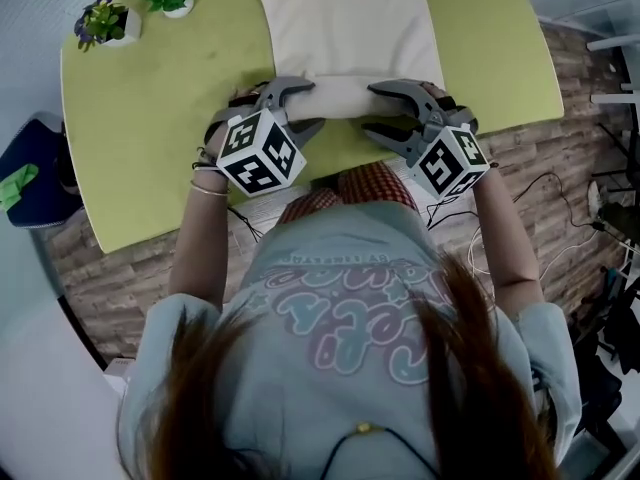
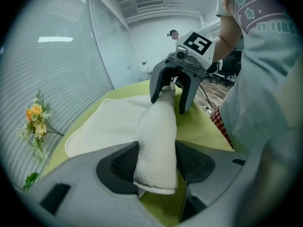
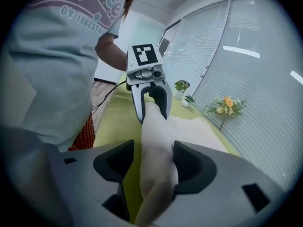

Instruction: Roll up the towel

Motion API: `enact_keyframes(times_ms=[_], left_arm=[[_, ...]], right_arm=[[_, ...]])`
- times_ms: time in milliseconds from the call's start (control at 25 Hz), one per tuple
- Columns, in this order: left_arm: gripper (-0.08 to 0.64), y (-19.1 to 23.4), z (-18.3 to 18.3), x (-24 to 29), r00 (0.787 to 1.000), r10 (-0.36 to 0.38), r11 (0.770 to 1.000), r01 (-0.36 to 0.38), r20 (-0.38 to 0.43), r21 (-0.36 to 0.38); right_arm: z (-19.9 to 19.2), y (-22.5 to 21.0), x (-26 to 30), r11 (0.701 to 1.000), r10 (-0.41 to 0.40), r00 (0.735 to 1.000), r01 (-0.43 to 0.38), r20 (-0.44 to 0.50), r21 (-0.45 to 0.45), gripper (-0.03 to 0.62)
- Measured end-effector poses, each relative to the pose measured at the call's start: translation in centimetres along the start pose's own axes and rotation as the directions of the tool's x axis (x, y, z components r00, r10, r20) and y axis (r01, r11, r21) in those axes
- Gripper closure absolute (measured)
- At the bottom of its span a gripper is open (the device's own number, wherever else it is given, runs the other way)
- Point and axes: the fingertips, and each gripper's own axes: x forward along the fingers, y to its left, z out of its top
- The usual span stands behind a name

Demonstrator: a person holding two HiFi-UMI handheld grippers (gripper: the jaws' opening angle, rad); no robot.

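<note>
Looks roughly a third done, by the head view. Has the near edge of the towel (image 1: 345,23) wound into a thick roll (image 1: 345,96) at 6 o'clock on the green table (image 1: 150,118). Leaves the flat cloth toward 12 o'clock yet to be taken in. Lies crosswise, long axis from 9 to 3 o'clock, ends pointing at those hours. Clamps the 9 o'clock end in the left gripper (image 2: 156,162), pads pressed on both sides. Straddles the 3 o'clock end with the right gripper (image 3: 154,167), jaws slack, one pad clear of the cloth.
</note>
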Motion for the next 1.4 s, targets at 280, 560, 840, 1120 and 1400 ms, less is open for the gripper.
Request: enact_keyframes(times_ms=[280,560,840,1120,1400], left_arm=[[0.330,0.2,0.2,-0.3,0.999,-0.038,0.999,0.039,0.037,-0.011],[0.350,1.4,0.3,-0.3,0.971,-0.237,0.960,0.237,0.022,-0.146],[0.350,3.6,0.7,0.0,0.945,-0.321,0.898,0.323,0.056,-0.299],[0.336,5.9,0.2,0.7,0.940,-0.329,0.858,0.336,0.086,-0.389],[0.336,6.5,-0.2,1.4,0.919,-0.380,0.793,0.380,0.101,-0.475]], right_arm=[[-1.4,-0.6,0.9,0.998,-0.024,0.999,0.022,-0.032,-0.063,0.407],[-0.9,-2.4,0.5,0.961,0.226,0.973,-0.231,0.047,0.155,0.440],[-1.4,-4.8,0.9,0.898,0.330,0.936,-0.352,0.126,0.262,0.433],[-2.0,-7.1,1.8,0.880,0.321,0.931,-0.360,0.171,0.308,0.403],[2.6,-7.3,0.2,0.992,0.084,0.986,-0.096,0.148,0.079,0.388]])
